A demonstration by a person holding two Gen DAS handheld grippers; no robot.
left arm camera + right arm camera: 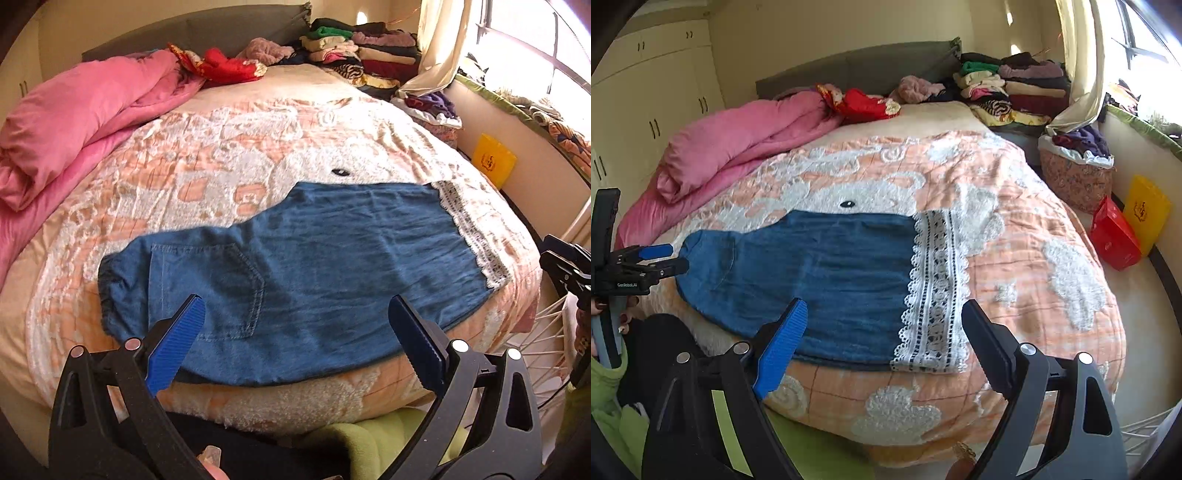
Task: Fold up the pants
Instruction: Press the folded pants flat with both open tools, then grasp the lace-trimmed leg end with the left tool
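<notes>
Two tools in view, both with jaws spread wide and nothing between them. Left tool (295, 325) hovers over the waist end of the pants (295, 280), near the back pocket (221, 284); right tool (882, 325) hovers over the cuff end, near the white lace trim (934, 291). Neither touches the cloth. Pants: blue denim, folded leg over leg, lying flat across the near part of the bed (1034, 258), on the orange-and-white quilt. Beyond the pants, on the far left side, a rolled pink duvet (738, 147); far right, by the headboard, stacked folded clothes (1015, 88).
</notes>
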